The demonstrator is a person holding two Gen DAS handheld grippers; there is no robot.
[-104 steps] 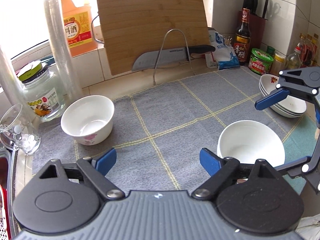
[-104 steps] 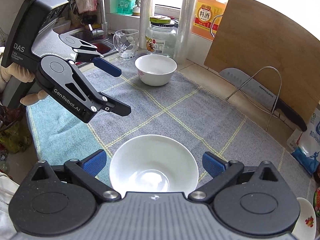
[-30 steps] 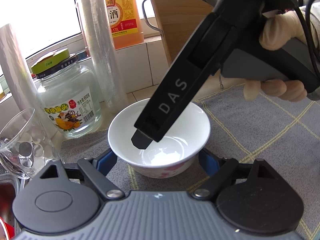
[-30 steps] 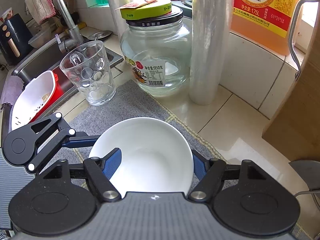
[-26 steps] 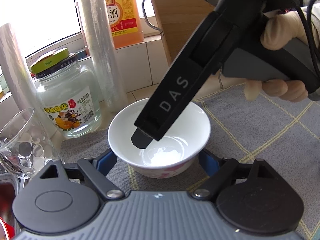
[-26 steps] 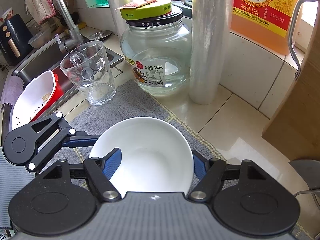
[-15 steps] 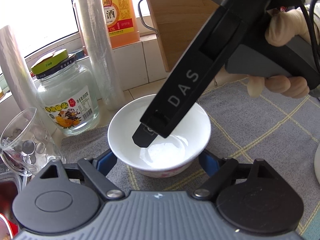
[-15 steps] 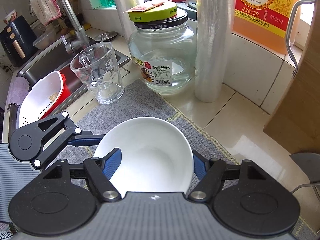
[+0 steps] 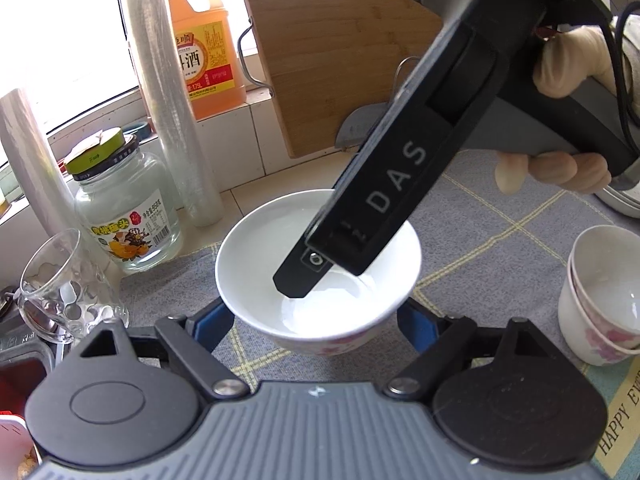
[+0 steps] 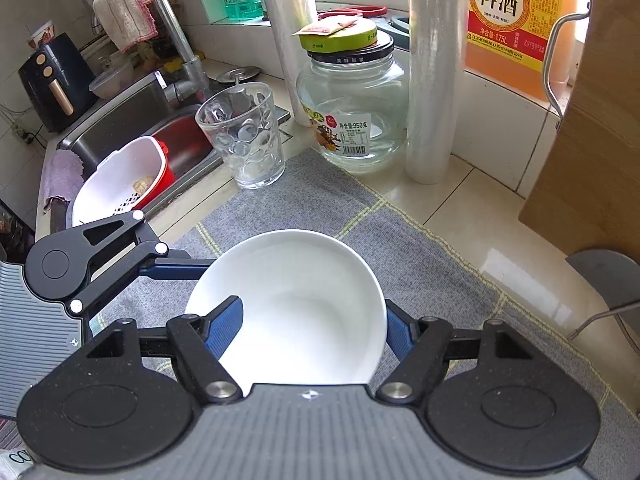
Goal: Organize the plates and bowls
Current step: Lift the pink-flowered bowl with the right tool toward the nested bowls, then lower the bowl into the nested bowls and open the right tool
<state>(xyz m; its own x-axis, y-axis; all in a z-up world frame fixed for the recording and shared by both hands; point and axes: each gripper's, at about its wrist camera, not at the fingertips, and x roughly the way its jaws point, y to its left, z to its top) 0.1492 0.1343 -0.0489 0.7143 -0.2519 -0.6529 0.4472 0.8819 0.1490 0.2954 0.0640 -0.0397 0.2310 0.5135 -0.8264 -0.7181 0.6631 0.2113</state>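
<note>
A white bowl with pink flowers (image 9: 280, 264) sits between the blue pads of my left gripper (image 9: 316, 322), which closes on its sides and holds it above the grey mat (image 9: 500, 216). My right gripper (image 10: 314, 328) is shut on a plain white bowl (image 10: 304, 312) and holds it right over the flowered bowl; its black body (image 9: 400, 184) hangs across the left wrist view. Two stacked flowered bowls (image 9: 600, 304) stand at the right on the mat.
A glass jar (image 9: 124, 208), a drinking glass (image 9: 64, 292), two cling-film rolls (image 9: 172, 120), an orange bottle (image 9: 204, 48) and a leaning cutting board (image 9: 340, 52) line the back. The sink with a white colander (image 10: 120, 180) lies to the left.
Both grippers have risen and drawn back from the jar with their bowls. The two stacked bowls have come into the left wrist view at the right.
</note>
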